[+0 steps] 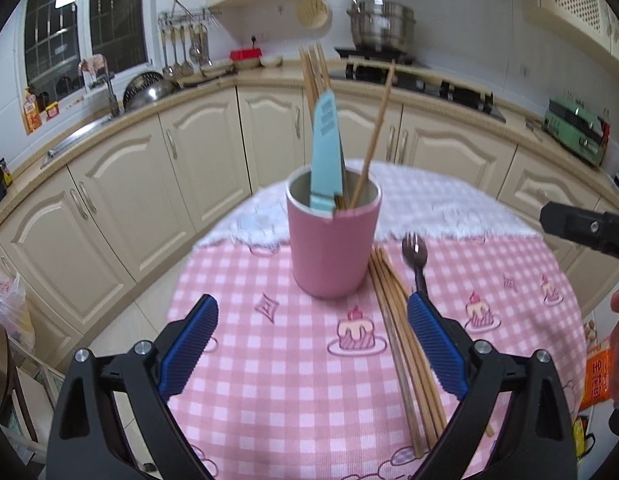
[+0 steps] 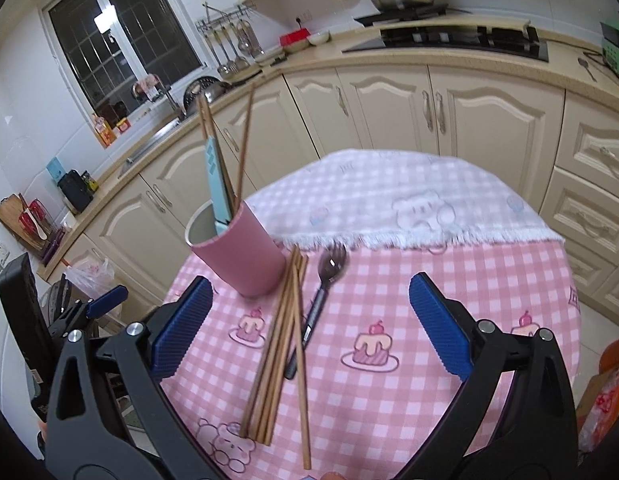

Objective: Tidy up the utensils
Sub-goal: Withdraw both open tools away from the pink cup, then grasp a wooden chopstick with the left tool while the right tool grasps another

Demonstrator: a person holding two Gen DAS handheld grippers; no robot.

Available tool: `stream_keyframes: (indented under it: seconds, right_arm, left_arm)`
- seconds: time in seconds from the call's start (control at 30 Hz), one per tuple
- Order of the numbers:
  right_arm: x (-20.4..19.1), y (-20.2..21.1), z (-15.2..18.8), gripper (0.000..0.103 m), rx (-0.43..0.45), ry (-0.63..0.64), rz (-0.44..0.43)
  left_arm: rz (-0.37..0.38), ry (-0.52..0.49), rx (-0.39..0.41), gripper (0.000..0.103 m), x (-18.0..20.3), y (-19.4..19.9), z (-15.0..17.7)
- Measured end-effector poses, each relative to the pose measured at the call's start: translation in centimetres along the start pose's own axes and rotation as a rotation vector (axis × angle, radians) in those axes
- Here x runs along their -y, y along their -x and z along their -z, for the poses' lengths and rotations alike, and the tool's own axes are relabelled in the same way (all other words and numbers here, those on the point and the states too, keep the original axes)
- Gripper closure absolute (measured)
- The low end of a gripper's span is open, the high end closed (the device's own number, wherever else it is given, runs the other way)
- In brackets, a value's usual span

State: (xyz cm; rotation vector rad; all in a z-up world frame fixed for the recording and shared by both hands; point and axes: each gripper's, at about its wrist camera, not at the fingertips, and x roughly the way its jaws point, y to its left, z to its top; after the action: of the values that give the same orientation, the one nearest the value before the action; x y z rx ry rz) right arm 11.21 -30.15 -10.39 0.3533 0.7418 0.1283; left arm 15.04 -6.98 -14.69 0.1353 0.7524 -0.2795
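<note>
Left wrist view
My left gripper (image 1: 312,344): I see it wide open and holding nothing, low over the table.
Pink cup (image 1: 332,254): it stands upright on the pink checked cloth (image 1: 269,380), ahead of my open fingers.
In the cup: a blue knife (image 1: 327,152) and some tall chopsticks (image 1: 375,128).
Loose chopsticks (image 1: 405,344): they lie flat in a bunch, just right of the cup, and run under my right-side finger.
Dark fork (image 1: 416,258): flat on the cloth, just beside the loose chopsticks.

Right wrist view
My right gripper (image 2: 310,322): I see it wide open too, with nothing in it.
Loose chopsticks (image 2: 279,344): they lie between my fingers.
Dark fork (image 2: 321,296): it touches the bunch, on its right.
Pink cup (image 2: 245,258): left of the bunch, knife (image 2: 217,184) inside.
</note>
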Motion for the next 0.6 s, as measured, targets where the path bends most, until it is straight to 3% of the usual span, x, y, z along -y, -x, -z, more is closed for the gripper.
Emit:
stream_keyframes:
  seconds: [0.4,0.6]
  right_arm:
    - [3.0,-2.5,2.6,0.006,-0.105,-0.037,0.026]
    - [3.6,-3.4,3.5,0.006,-0.143,-0.030,0.030]
  left_arm:
    - [-0.012,-0.084,-0.170,0.009,2.5,-7.4,2.3]
    - [-0.035,-0.129,-0.210,0.009,3.7,-9.7,2.8]
